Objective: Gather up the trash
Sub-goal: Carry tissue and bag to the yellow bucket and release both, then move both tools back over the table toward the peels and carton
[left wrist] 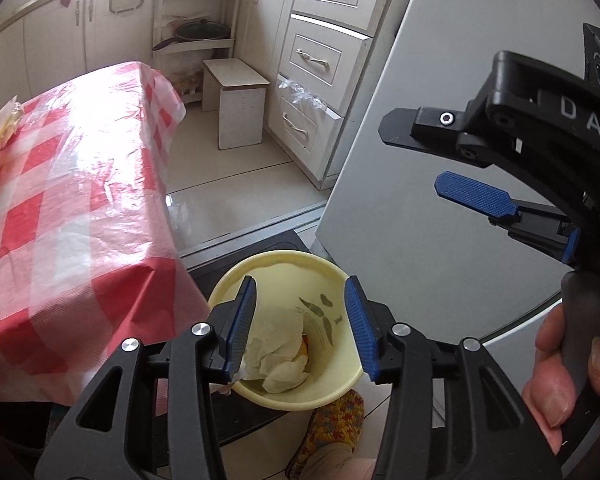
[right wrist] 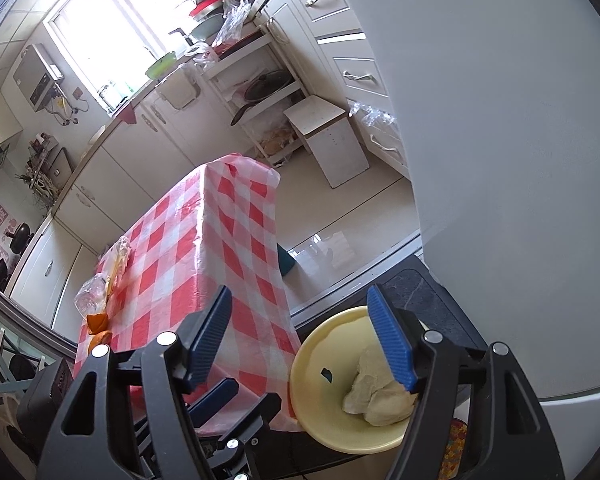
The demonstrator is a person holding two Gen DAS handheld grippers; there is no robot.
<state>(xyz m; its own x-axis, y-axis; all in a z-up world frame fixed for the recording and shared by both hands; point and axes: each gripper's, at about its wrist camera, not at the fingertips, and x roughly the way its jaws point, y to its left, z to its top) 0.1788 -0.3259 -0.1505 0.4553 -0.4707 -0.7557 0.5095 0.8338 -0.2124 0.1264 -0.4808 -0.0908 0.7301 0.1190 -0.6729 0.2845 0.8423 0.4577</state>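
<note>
A pale yellow bin (left wrist: 332, 276) stands on the floor beside the table, with crumpled white tissue (left wrist: 278, 346) and an orange scrap inside. My left gripper (left wrist: 300, 326) is open above the bin's mouth, empty. My right gripper (right wrist: 300, 340) is open and empty, over the table edge and the bin (right wrist: 320, 352), where the tissue (right wrist: 374, 394) shows. In the left wrist view the right gripper (left wrist: 436, 160) hangs open at the right. On the table lie orange peels (right wrist: 98, 322), a clear plastic bottle (right wrist: 90, 298) and a wrapper (right wrist: 120, 258).
A table with a red-checked cloth (right wrist: 236, 240) fills the left. A grey fridge door (left wrist: 440, 80) stands at the right. A dark mat (right wrist: 420, 288) lies under the bin. A white stool (left wrist: 236, 100), drawers (left wrist: 316, 60) and a shelf rack stand behind.
</note>
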